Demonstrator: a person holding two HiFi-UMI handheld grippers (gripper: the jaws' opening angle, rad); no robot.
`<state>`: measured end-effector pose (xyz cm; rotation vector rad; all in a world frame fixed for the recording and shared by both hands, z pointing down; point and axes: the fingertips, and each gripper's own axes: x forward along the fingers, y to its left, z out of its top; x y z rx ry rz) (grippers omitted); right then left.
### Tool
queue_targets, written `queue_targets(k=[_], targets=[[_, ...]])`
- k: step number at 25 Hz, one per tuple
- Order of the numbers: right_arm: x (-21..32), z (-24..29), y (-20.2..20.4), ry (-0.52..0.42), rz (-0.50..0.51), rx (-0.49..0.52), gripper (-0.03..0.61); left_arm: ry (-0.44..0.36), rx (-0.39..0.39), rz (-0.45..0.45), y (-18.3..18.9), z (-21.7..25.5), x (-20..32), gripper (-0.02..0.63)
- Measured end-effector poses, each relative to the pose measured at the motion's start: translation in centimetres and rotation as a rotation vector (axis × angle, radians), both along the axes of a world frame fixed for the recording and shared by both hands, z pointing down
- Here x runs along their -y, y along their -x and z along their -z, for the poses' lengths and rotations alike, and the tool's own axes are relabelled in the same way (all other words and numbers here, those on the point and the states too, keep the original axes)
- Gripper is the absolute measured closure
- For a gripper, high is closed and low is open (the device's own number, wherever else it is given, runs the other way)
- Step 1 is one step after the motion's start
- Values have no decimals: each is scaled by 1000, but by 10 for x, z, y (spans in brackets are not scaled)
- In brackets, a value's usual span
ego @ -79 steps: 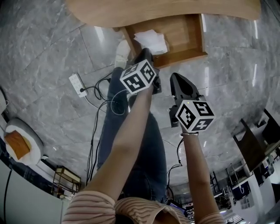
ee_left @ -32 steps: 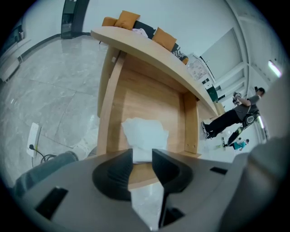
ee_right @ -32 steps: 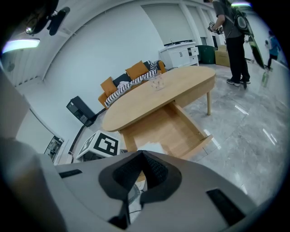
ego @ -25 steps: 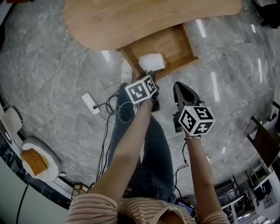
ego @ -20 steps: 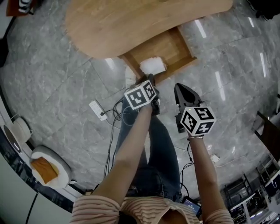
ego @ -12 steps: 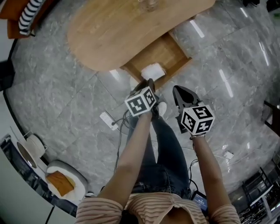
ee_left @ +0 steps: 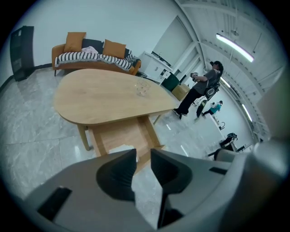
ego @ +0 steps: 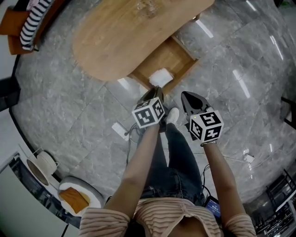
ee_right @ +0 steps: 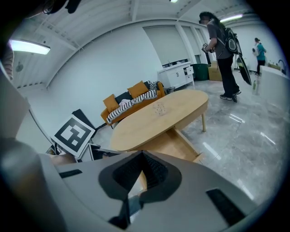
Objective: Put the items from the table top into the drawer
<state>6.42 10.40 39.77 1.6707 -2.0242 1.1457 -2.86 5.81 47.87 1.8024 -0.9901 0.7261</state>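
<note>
Nearest, the left gripper [ego: 157, 90] has its jaws slightly apart and closing, with nothing between them. Beside it, the right gripper [ego: 187, 95] is pressed together and empty. Just beyond, the open drawer [ego: 173, 54] holds a white folded item [ego: 161, 76]. Farther, a clear glass item [ego: 147, 7] sits on the table top [ego: 115, 37], straight ahead and probably nearer the left gripper.

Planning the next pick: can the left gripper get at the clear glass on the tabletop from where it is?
Probably not yet: the left gripper, its empty jaws closing, hangs short of the open drawer, with the clear glass far across the table. Nothing stands in the way.
</note>
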Motion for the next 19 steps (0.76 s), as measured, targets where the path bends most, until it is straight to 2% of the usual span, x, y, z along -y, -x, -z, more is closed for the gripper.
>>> queue_targets(k=[7, 16, 19], targets=[[0, 5, -2, 1, -52, 13, 571, -7, 24, -98, -2, 12, -1, 514], [2, -6, 0, 19, -96, 21, 571, -9, 26, -165, -4, 13, 11, 514], [9, -13, 3, 26, -98, 30, 571, -29, 31, -191, -2, 11, 20, 534]])
